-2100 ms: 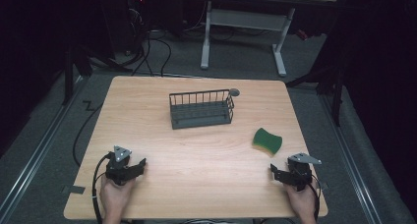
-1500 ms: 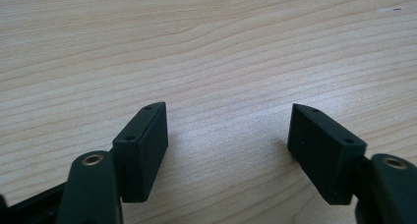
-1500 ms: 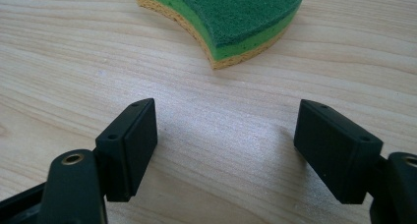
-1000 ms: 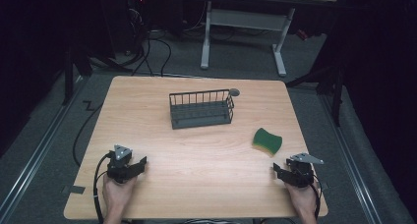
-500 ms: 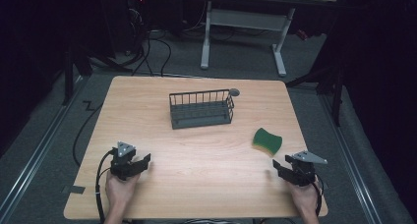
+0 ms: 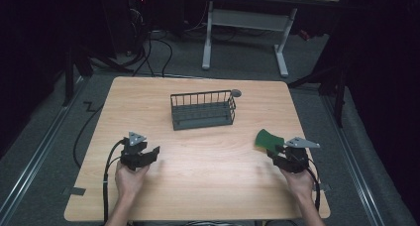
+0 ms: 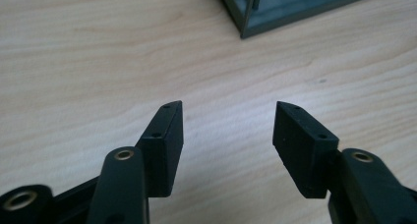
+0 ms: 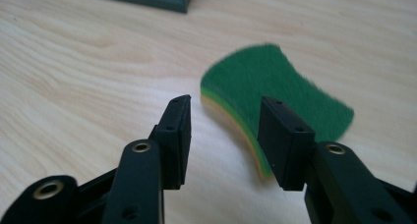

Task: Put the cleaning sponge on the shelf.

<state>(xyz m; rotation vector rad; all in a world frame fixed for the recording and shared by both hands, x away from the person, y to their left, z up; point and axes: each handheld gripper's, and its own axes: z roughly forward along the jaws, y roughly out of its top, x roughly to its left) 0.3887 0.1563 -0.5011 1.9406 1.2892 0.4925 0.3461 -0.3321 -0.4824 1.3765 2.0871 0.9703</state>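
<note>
The wire basket (image 6: 202,110) is the one tall obstacle on the table (image 6: 208,186), standing at mid-table toward the far edge, with bare wood open on its left, its right and all along its near side. To the basket's near right, the green sponge (image 6: 268,138) lies low just ahead of the right gripper (image 6: 276,150). The left gripper (image 6: 151,154), to the basket's near left, has clear tabletop between itself and the basket.

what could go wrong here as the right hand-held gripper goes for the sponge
1. The right hand-held gripper is off-centre: its open jaws have just been closing, with only the sponge edge near one jaw, so a pinch might catch just the rim and slip.
2. The sponge looks soft and lies flat on the table; a jaw could push it instead of gripping.
3. The wire basket sits some way off, so a weak hold may drop it in transit.
</note>
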